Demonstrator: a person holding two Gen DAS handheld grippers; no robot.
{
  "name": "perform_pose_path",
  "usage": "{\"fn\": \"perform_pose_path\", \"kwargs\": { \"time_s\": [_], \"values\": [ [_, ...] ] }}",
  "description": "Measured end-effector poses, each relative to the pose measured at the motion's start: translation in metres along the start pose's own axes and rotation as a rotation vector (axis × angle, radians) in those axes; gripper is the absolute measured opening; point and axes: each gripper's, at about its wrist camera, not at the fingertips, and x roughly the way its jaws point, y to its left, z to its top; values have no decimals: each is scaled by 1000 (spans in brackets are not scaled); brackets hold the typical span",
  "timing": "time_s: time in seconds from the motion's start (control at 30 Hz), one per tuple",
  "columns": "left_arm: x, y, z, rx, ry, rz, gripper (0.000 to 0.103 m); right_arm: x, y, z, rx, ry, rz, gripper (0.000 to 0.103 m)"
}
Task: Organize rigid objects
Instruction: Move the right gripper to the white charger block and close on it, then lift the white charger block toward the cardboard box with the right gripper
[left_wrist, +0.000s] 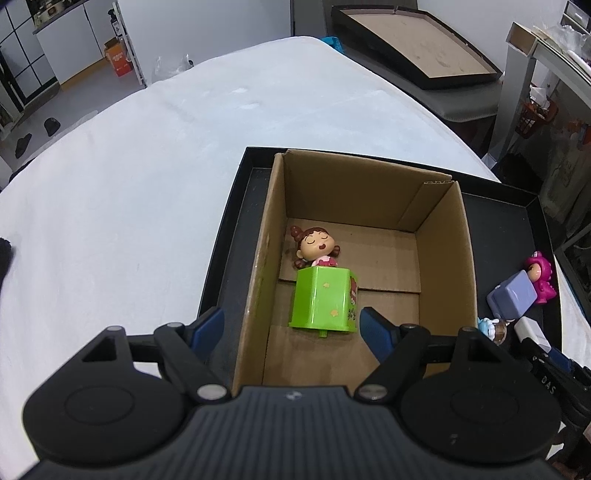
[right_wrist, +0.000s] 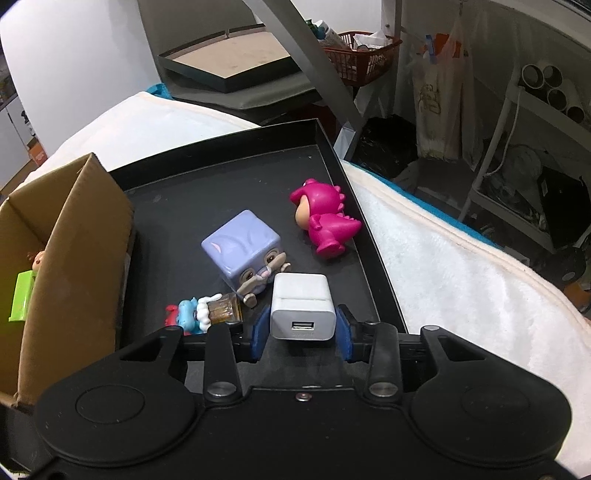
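A cardboard box (left_wrist: 439, 236) stands in a black tray (left_wrist: 236, 206). Inside it lies a girl figure on a green base (left_wrist: 325, 299). My left gripper (left_wrist: 291, 325) is open and empty, just above the box's near end. My right gripper (right_wrist: 303, 332) is shut on a white USB charger (right_wrist: 301, 310) over the tray floor (right_wrist: 221, 184). On the tray lie a purple cube rabbit toy (right_wrist: 243, 251), a pink dinosaur figure (right_wrist: 325, 218) and a small blue and red figure with an amber block (right_wrist: 203, 310). The box wall (right_wrist: 81, 251) is at the left.
The tray sits on a white cloth-covered table (left_wrist: 147, 166). A second black tray with a brown floor (left_wrist: 417, 44) lies beyond the table. A red basket (right_wrist: 362, 55) and shelving with clutter stand at the right.
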Motion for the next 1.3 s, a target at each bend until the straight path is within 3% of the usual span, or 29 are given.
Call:
{"fn": "perform_pose_path", "kwargs": {
  "time_s": [0.63,1.3],
  "values": [
    [6,22,-5,-55,10,-68,79,-33,13,15,-67,-90,-21,36],
    [17,47,-10,-109,10,-158,76,-83,77,55,-239,-221,35,36]
  ]
}}
